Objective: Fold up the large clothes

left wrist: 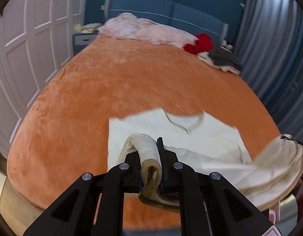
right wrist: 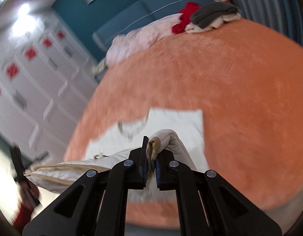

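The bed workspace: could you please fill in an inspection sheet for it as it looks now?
Surface: bed under an orange cover.
Job's things: cream garment, far part flat on the bed, near edge lifted.
Clutter: pink quilt, red cloth, grey and cream pile by the headboard.
Grippers: left gripper and right gripper each shut on the garment's edge.
Cables: nothing seen.
Surroundings: white wardrobe, grey curtain, teal wall.

Left gripper [left wrist: 151,157] pinches cream garment [left wrist: 190,129] above orange bed [left wrist: 92,98].
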Demonstrator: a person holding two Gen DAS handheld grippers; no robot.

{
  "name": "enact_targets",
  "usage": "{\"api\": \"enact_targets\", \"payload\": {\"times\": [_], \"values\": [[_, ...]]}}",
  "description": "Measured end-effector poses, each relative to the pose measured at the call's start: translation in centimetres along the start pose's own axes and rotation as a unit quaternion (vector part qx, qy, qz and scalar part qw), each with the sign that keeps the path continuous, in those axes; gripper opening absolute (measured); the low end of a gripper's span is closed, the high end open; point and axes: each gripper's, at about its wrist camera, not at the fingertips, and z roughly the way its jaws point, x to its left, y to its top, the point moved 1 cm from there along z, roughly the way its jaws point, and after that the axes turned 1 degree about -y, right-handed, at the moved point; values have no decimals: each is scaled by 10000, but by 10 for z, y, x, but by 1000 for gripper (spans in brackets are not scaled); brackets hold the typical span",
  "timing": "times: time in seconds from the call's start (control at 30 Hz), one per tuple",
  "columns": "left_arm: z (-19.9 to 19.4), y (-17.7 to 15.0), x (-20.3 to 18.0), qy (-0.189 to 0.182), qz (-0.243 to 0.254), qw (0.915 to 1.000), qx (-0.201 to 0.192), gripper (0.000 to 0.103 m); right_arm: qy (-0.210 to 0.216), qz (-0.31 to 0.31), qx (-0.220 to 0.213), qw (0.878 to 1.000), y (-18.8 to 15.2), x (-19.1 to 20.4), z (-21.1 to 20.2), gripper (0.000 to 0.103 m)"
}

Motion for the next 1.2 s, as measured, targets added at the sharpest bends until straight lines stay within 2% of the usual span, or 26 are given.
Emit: {"api": "enact_targets", "payload": {"times": [0.13,0.23,0.3,0.33,0.37,0.47,0.57,0.67,0.77,0.83,0.93,1.0,1.1,1.2], "values": [[50,29,18,389,-537,9978,28,18,161,779,-258,9965,29,-15,41,15],[71,37,33,502,-648,9964,195,21,441,1211,-379,9909,36,-22,52,23],[76,40,38,447,-722,9961,248,21,668,1405,-553,9863,39,-29,46,31],[78,41,43,363,-815,9955,325,21,741,1458,-693,9841,41,-30,40,38],[79,41,48,242,-900,9947,440,22,791,1481,-855,9821,47,-30,35,41],[73,40,48,7,-805,9952,549,24,694,1287,-913,9850,56,-30,19,41],[63,36,41,-68,-242,9965,797,28,469,895,-792,9917,54,-26,12,41],[55,31,45,-299,63,9941,1045,31,95,345,-593,9976,40,-17,16,41],[46,33,59,-823,-351,9885,1216,36,-137,-116,-347,9992,20,-4,29,41],[39,37,64,-934,-556,9891,991,38,-127,-278,-167,9994,6,4,41,41],[26,47,60,-479,-458,9970,388,42,-159,-488,34,9987,-11,17,59,41],[26,53,58,-371,-426,9981,264,42,-158,-585,108,9981,-18,26,67,41],[32,57,50,4,-215,9997,123,42,-293,-814,153,9961,-26,39,79,41],[50,55,32,595,281,9978,-46,42,-570,-1073,184,9924,-28,46,93,41]]}}
